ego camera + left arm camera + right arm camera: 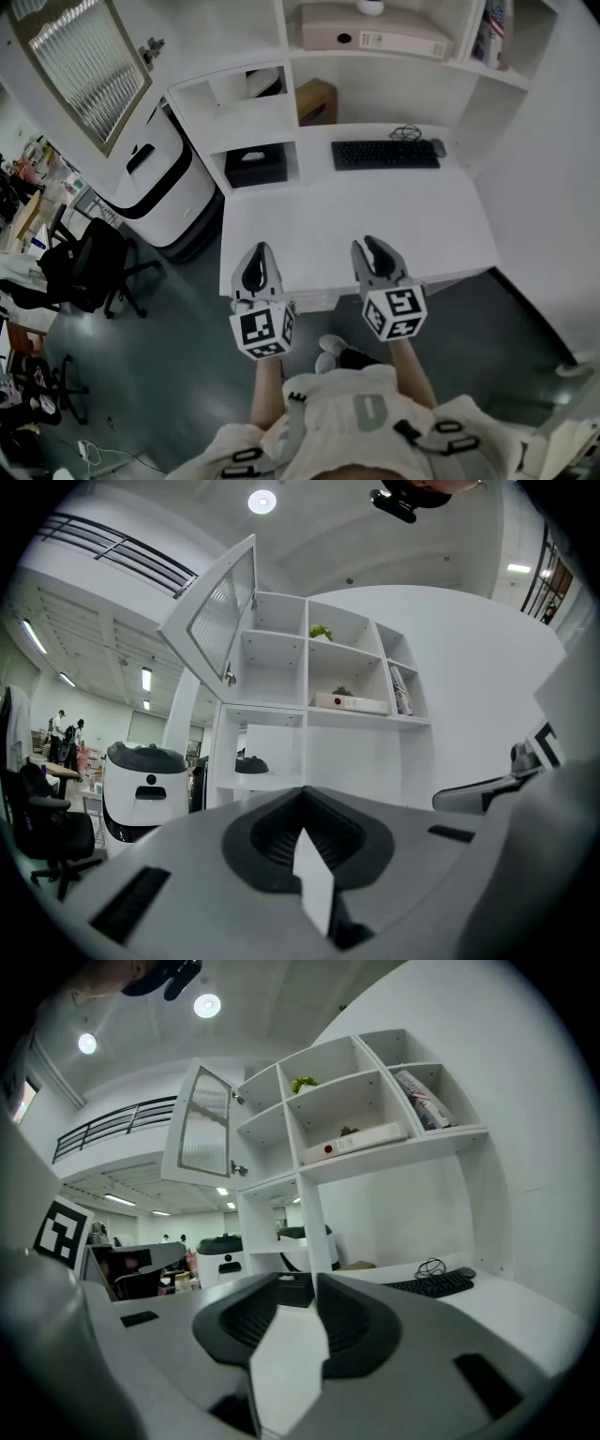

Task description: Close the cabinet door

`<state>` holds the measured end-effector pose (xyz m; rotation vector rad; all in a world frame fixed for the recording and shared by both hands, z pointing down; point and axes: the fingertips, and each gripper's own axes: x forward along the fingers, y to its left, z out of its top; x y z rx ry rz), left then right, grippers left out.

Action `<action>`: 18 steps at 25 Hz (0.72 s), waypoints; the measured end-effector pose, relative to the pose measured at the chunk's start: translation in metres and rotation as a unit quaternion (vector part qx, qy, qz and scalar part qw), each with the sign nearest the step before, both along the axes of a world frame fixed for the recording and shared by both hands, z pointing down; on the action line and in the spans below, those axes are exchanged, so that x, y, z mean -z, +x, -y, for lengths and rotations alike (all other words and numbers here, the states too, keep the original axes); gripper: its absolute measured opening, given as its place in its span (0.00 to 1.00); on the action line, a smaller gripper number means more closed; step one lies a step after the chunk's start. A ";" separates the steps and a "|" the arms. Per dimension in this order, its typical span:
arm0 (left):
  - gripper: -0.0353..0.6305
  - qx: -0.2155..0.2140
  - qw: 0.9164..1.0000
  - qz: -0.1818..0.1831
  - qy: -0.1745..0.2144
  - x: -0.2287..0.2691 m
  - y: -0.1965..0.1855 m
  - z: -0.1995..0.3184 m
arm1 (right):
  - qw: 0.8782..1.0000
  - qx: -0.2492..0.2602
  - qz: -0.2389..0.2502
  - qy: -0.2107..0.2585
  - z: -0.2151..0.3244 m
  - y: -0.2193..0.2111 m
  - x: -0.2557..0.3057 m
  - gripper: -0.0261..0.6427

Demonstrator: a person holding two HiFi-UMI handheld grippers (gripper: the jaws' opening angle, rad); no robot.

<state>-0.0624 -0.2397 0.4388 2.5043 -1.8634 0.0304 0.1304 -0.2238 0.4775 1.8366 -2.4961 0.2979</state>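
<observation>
Glass-panelled cabinet door (80,66) hanging wide open above the table's (356,216) far left corner. Left gripper (260,249) fingers pressed together, right gripper (372,246) fingers barely parted, both empty. Best to raise the left and push steadily near the door's outer edge.

We only get part of the white-framed ribbed-glass cabinet door (80,66) because the head view's top edge chops it off, the little green thing (322,632) on the white top shelf (347,648) is too tiny for us to identify, and the far-off people (61,727) are just specks.
</observation>
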 end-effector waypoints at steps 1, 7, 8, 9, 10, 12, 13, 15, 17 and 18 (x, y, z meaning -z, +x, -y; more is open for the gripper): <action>0.06 0.001 1.000 -0.001 -0.002 -0.001 0.001 0.002 | 1.000 0.013 0.005 -0.004 0.003 -0.004 -0.002 0.28; 0.06 0.009 1.000 0.000 -0.006 -0.004 -0.001 0.012 | 0.996 0.036 0.077 -0.027 0.019 -0.010 -0.013 0.51; 0.06 0.013 1.000 0.000 -0.007 -0.005 -0.003 0.014 | 0.996 0.037 0.075 -0.033 0.022 -0.010 -0.015 0.51; 0.06 0.017 1.000 -0.001 -0.008 -0.005 -0.005 0.016 | 0.996 0.040 0.072 -0.042 0.025 -0.011 -0.018 0.51; 0.06 0.022 1.000 -0.003 -0.010 -0.005 -0.008 0.017 | 0.995 0.043 0.069 -0.054 0.028 -0.012 -0.022 0.51; 0.06 0.033 0.999 -0.008 -0.015 -0.007 -0.012 0.019 | 0.993 0.051 0.063 -0.081 0.035 -0.014 -0.031 0.51; 0.06 0.036 0.999 -0.009 -0.019 -0.008 -0.013 0.020 | 0.992 0.055 0.063 -0.091 0.039 -0.016 -0.034 0.51; 0.06 0.042 0.999 -0.010 -0.025 -0.010 -0.020 0.020 | 0.991 0.065 0.068 -0.097 0.047 -0.023 -0.033 0.51; 0.06 0.055 0.998 -0.014 -0.035 -0.012 -0.034 0.019 | 0.990 0.081 0.074 -0.092 0.059 -0.039 -0.025 0.51; 0.06 0.066 0.997 -0.018 -0.042 -0.013 -0.043 0.018 | 0.989 0.092 0.076 -0.087 0.066 -0.049 -0.017 0.51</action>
